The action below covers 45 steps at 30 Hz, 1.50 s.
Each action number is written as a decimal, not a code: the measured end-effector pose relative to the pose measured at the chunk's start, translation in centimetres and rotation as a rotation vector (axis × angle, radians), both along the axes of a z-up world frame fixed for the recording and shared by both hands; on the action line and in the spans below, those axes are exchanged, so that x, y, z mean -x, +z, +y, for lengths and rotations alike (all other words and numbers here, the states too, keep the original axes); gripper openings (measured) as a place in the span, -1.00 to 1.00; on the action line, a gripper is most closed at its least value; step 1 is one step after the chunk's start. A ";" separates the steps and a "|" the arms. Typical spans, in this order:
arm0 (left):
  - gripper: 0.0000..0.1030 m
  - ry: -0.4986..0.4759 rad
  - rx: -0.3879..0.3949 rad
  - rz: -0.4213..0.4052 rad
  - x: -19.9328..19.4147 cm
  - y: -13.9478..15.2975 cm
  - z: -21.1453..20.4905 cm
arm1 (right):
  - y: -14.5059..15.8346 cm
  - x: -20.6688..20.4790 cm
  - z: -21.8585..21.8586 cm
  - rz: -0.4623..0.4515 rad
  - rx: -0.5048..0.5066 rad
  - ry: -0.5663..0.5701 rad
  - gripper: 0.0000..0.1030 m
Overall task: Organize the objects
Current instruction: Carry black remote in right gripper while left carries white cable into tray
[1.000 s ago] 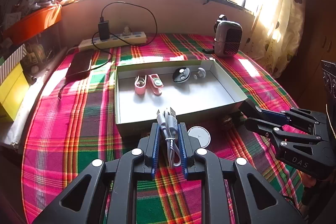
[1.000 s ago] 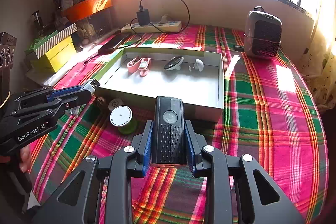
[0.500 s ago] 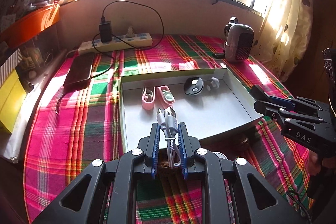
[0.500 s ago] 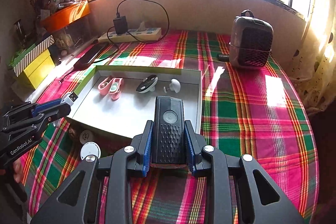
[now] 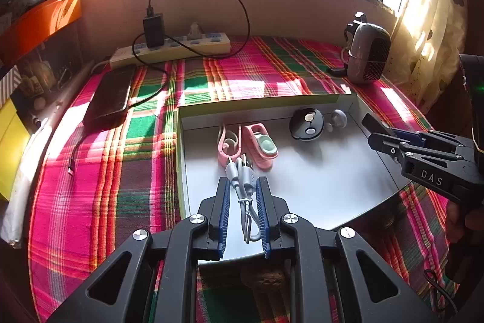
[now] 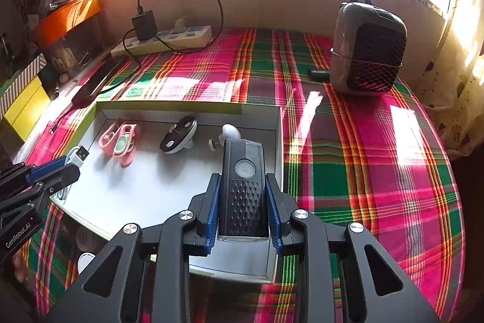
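My left gripper [image 5: 242, 186] is shut on a coiled grey USB cable [image 5: 243, 186] and holds it over the near left part of the shallow white box [image 5: 332, 186]. My right gripper [image 6: 243, 189] is shut on a black bike light [image 6: 244, 189] above the box's near right part [image 6: 151, 196]. The box holds a pink clip pair [image 5: 246, 146], a black round disc [image 5: 306, 124] and a small white piece [image 5: 338, 118]. The right gripper shows at the right of the left wrist view [image 5: 390, 138]; the left gripper with the USB plug shows at the left of the right wrist view [image 6: 65, 167].
A plaid cloth [image 6: 348, 171] covers the round table. A small heater [image 6: 367, 47] stands at the back right. A power strip [image 5: 172, 49] with a charger and a phone [image 5: 110, 94] lie at the back left. Small round items [image 6: 84, 261] sit in front of the box.
Both grippers have moved forward and now hang over the inside of the box, each still holding its object. The box looks closer and larger in both views.
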State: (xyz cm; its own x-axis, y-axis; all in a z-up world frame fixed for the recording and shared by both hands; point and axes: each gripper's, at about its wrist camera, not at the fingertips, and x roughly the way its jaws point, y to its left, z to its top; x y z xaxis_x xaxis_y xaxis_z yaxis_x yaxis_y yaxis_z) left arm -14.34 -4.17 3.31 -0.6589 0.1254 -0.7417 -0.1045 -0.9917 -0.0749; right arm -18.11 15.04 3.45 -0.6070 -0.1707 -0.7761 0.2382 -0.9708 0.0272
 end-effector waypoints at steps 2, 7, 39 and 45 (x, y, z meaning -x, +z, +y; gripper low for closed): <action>-0.69 -0.001 0.002 -0.004 0.3 -0.3 0.0 | -0.3 0.5 -0.1 -0.005 -0.014 -0.011 -0.43; -0.69 0.000 0.002 -0.018 1.1 -0.8 0.1 | -0.5 1.3 -0.5 -0.005 -0.032 -0.008 -0.43; -0.69 0.006 0.036 -0.042 2.4 -2.0 0.4 | -1.6 3.1 -2.5 0.003 -0.092 -0.022 -0.45; -0.69 0.006 0.042 -0.043 2.4 -2.1 0.4 | -1.8 3.1 -2.7 0.006 -0.090 -0.016 -0.45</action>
State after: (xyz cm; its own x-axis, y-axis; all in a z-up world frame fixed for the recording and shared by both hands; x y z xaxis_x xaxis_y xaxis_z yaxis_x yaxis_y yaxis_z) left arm -16.79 -3.79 1.25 -0.6273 0.0895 -0.7736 -0.0962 -0.9947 -0.0371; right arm -21.18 12.35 1.65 -0.6138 -0.0907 -0.7842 0.2222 -0.9731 -0.0614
